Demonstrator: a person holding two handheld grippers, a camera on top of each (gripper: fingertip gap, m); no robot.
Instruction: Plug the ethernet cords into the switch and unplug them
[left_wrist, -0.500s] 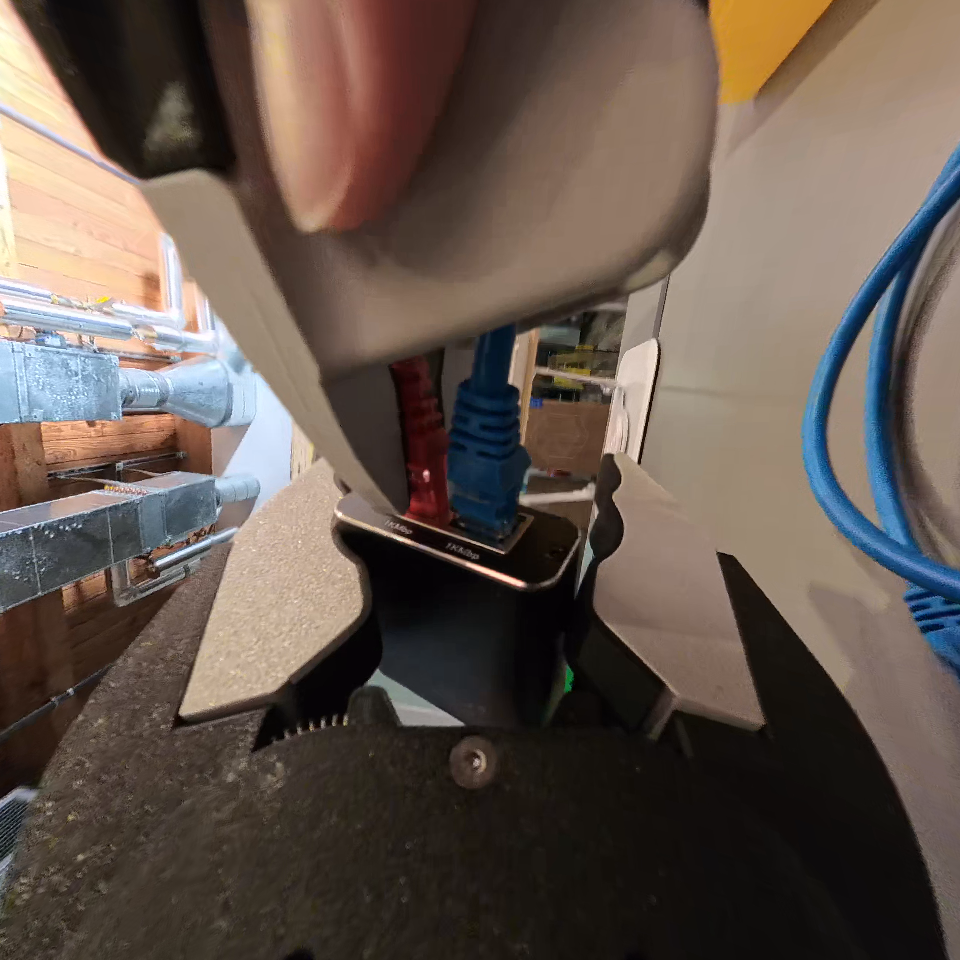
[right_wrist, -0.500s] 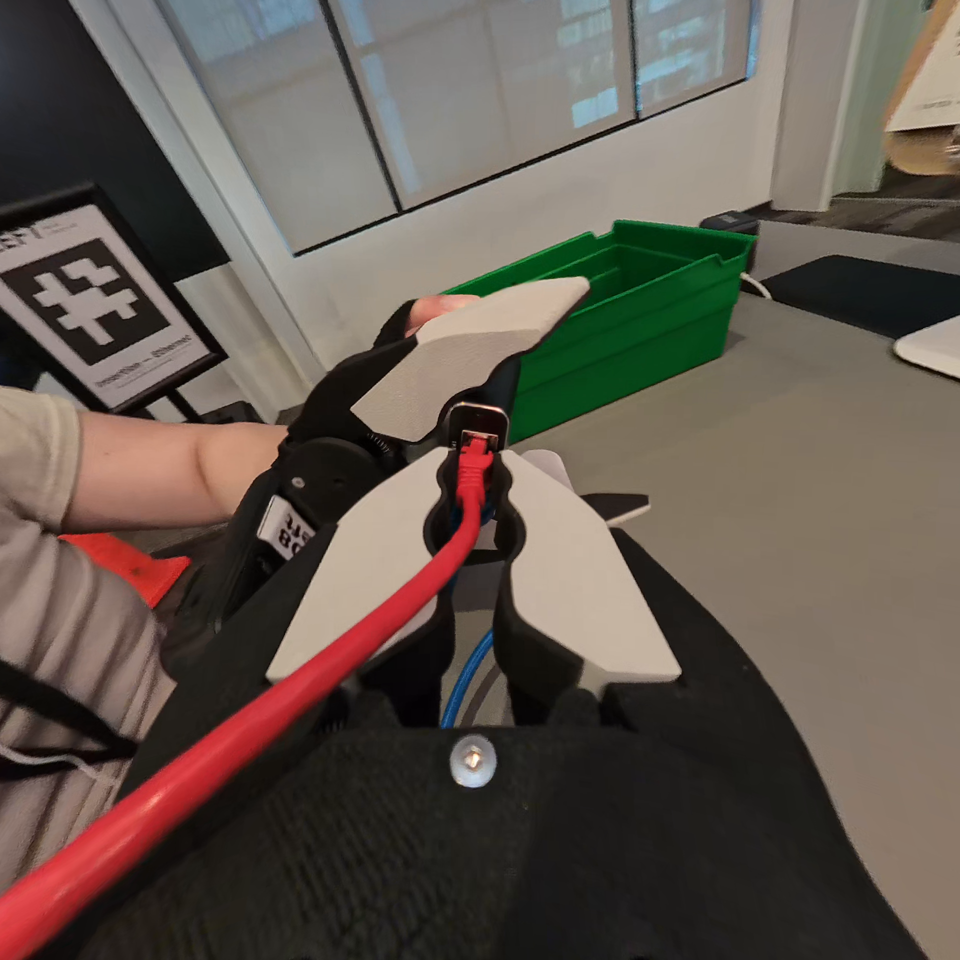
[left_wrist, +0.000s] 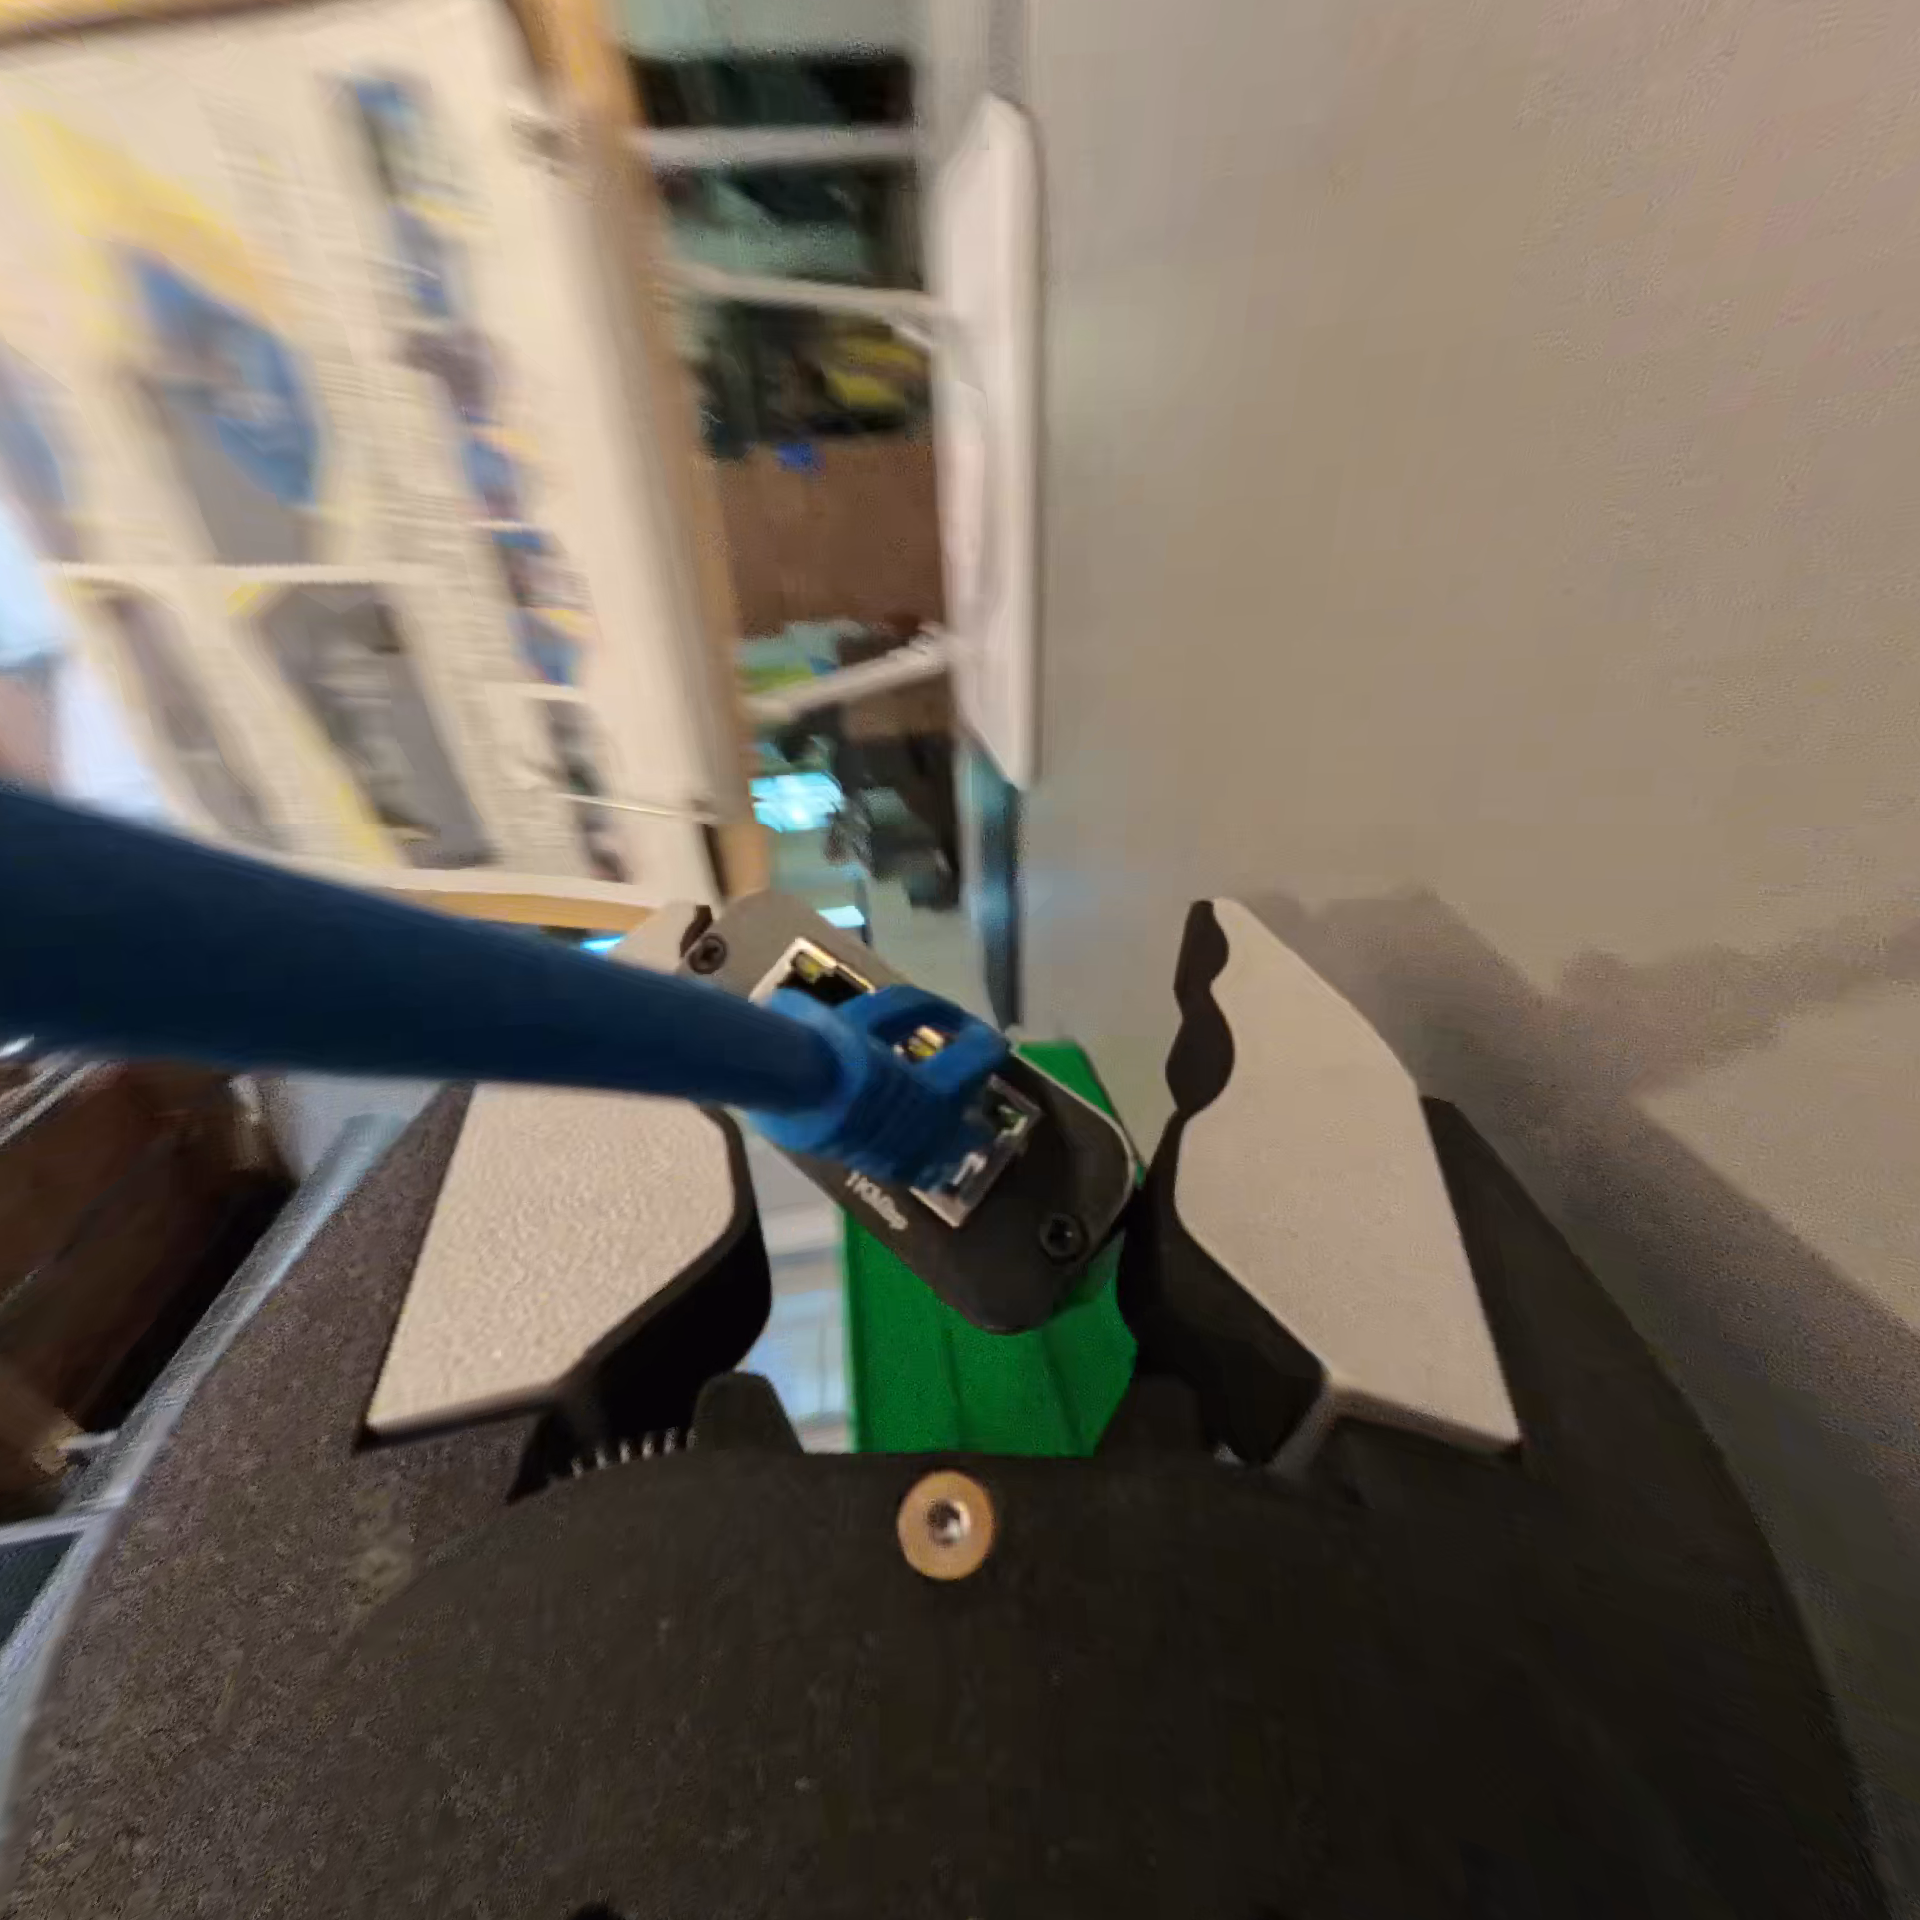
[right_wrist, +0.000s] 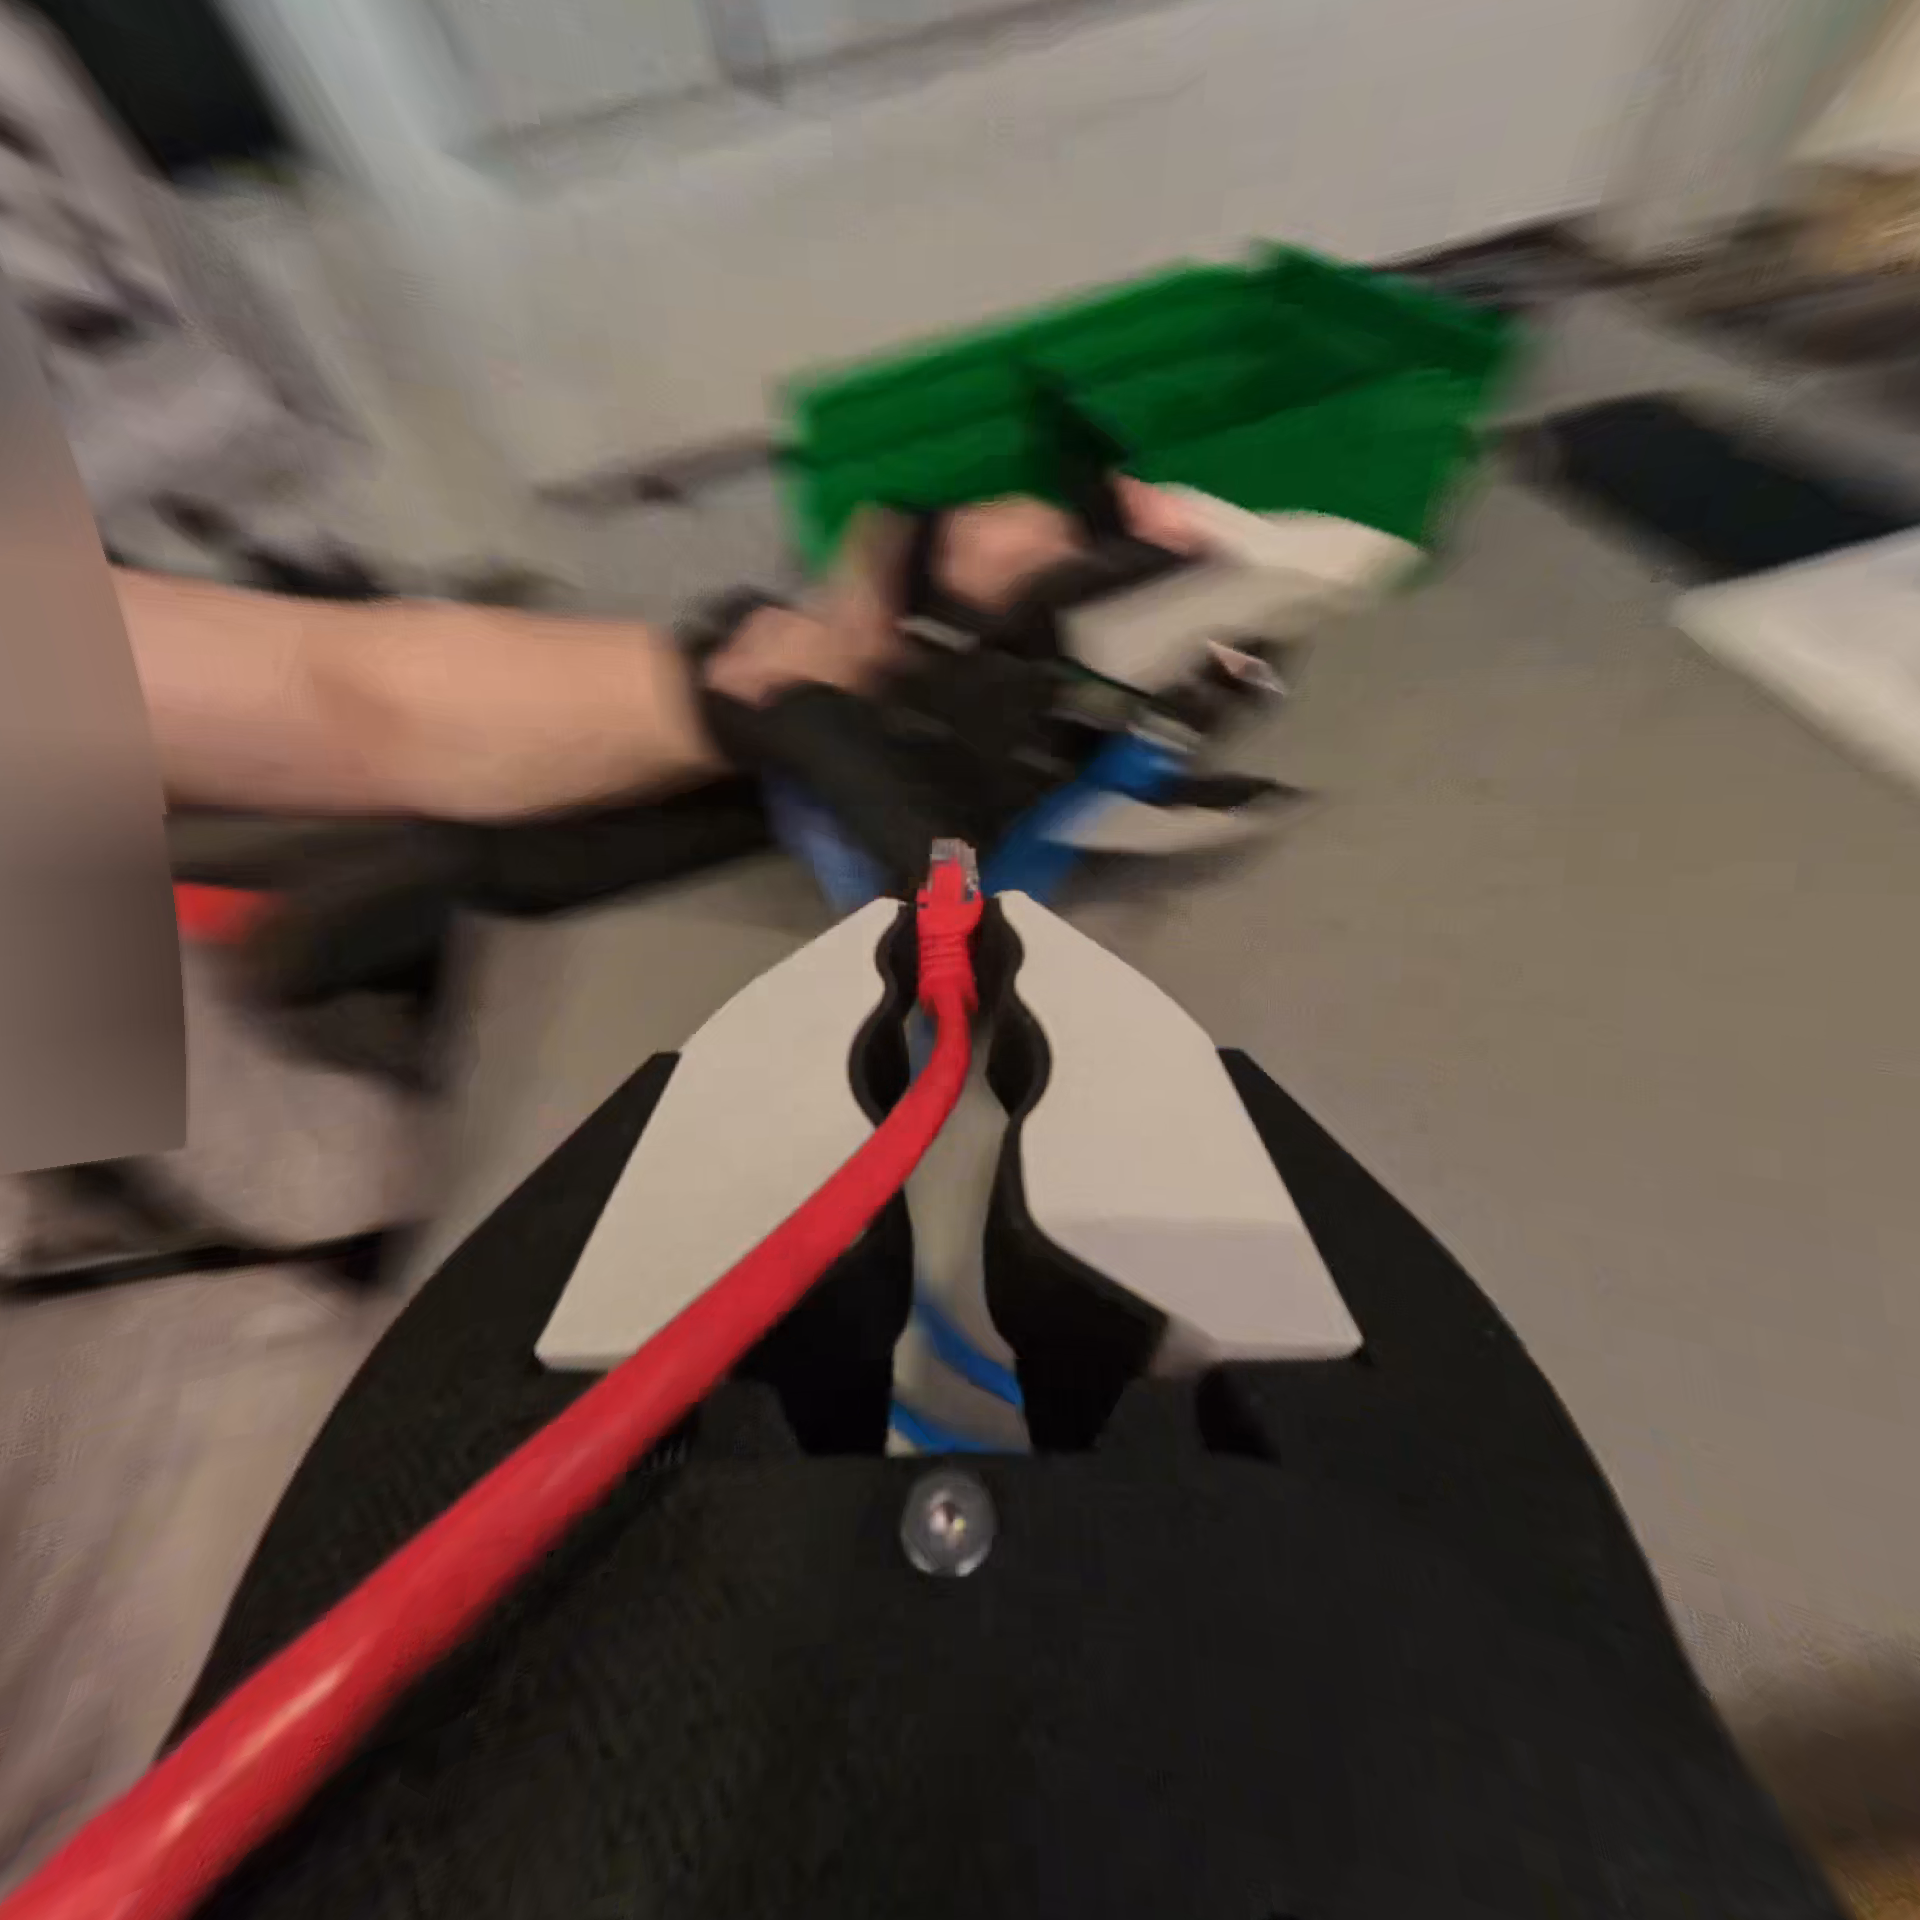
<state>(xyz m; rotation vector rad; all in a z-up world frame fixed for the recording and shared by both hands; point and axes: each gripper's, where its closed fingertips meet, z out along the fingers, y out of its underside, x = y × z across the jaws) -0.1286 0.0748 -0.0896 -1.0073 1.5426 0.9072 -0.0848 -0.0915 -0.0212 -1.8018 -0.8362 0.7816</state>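
A grey surface (right_wrist: 1558, 1039) fills the right wrist view, matte and plain, running back to a pale wall; the whole room is smeared by motion blur. On that surface, at the back, sits one green bin (right_wrist: 1143, 395). To the far right a white object edge (right_wrist: 1818, 644) shows, too blurred to name. In the left wrist view the room is tilted: blurred shelving (left_wrist: 810, 312) and a pale panel with coloured patches (left_wrist: 312, 416) stand at the left, the grey surface at the right.

Count the cords: two. One red ethernet cord (right_wrist: 727, 1351) runs up through the right hand-held gripper (right_wrist: 948, 914), whose pads are pressed against the red boot, and the clear plug tip pokes out past the fingertips, free of any port. One blue ethernet cord (left_wrist: 416, 997) sweeps in from the left and its blue plug (left_wrist: 894, 1081) sits in the switch (left_wrist: 1018, 1216).

One switch, black, tilted, between the fingers of the left hand-held gripper (left_wrist: 935, 925). The fingers stand wide apart; its lower corner meets the right finger (left_wrist: 1299, 1143), while the blue cord hides the left finger's tip, so whether it is really clamped I cannot tell. An open port (left_wrist: 816, 961) shows above the blue plug.

In the right view, a person's forearm (right_wrist: 416, 707) reaches across to that left gripper, heavily blurred.
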